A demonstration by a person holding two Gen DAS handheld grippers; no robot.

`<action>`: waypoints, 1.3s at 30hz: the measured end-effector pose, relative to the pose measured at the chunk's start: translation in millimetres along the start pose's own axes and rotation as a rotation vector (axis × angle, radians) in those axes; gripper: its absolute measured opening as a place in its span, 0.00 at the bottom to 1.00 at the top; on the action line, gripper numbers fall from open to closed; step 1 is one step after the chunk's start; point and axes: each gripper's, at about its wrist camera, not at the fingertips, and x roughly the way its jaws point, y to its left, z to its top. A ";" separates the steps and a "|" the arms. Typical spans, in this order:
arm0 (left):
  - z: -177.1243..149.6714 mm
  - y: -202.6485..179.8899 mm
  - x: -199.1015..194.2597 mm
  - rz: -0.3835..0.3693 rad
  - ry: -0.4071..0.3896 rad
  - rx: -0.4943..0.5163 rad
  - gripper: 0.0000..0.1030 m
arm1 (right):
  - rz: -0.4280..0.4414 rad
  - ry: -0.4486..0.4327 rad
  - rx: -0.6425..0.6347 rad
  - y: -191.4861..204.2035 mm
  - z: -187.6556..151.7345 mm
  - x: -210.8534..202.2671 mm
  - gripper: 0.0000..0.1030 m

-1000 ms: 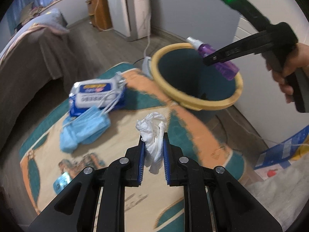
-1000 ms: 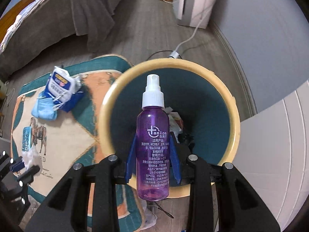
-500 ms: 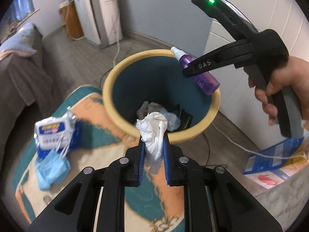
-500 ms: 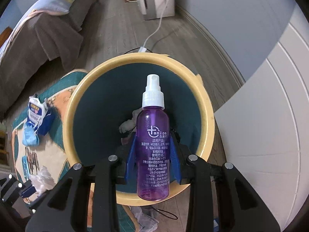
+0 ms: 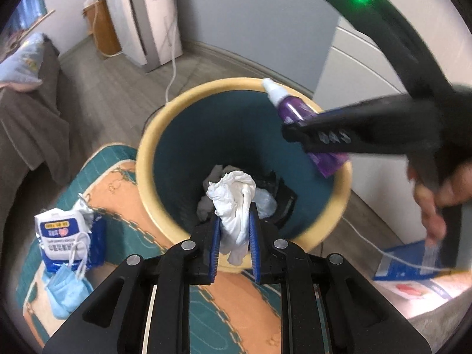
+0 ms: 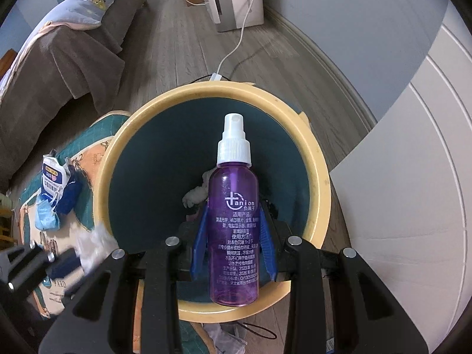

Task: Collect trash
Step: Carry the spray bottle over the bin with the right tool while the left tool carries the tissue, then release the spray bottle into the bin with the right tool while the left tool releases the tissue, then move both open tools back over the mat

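Left wrist view: you are pinching a crumpled tissue (image 5: 234, 206) in your left gripper (image 5: 234, 230), hanging over the bin's near rim (image 5: 147, 159). Beyond, your right gripper (image 6: 234, 236) is clamping the purple spray bottle (image 6: 234, 221) over the bin's open mouth.

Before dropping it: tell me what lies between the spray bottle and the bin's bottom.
Only air; the spray bottle hangs over the bin, trash below, per the right wrist view.

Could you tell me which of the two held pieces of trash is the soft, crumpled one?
The white tissue clamped in the left gripper; the right gripper holds a rigid purple spray bottle over the bin.
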 end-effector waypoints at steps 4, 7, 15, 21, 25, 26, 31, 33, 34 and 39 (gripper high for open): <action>14.2 16.2 -7.9 0.026 -0.045 -0.041 0.19 | -0.002 -0.012 0.020 -3.1 2.2 -0.6 0.31; 24.8 28.1 -16.3 0.043 -0.088 -0.070 0.20 | -0.008 -0.018 0.026 -4.9 2.7 -1.3 0.31; 28.5 38.1 -29.5 0.031 -0.161 -0.097 0.52 | -0.002 -0.055 0.010 0.7 5.8 -5.5 0.31; 21.2 42.2 -26.3 0.070 -0.147 -0.095 0.72 | -0.015 -0.074 -0.023 8.5 7.1 -8.9 0.48; 15.3 47.1 -30.2 0.088 -0.148 -0.101 0.79 | -0.032 -0.077 -0.039 11.0 8.0 -10.4 0.63; 13.9 47.7 -31.2 0.093 -0.146 -0.104 0.83 | -0.040 -0.076 -0.044 11.9 7.7 -11.2 0.65; -2.2 58.5 -45.9 0.133 -0.148 -0.137 0.90 | -0.030 -0.075 -0.040 17.0 7.9 -19.6 0.84; -11.3 63.2 -52.3 0.150 -0.142 -0.147 0.91 | -0.023 -0.080 -0.043 24.1 8.6 -25.5 0.88; -15.5 65.6 -55.8 0.166 -0.135 -0.150 0.91 | -0.017 -0.085 -0.052 29.1 8.9 -29.6 0.90; -34.9 78.8 -83.0 0.212 -0.126 -0.170 0.91 | -0.024 -0.112 -0.115 57.5 8.3 -48.8 0.94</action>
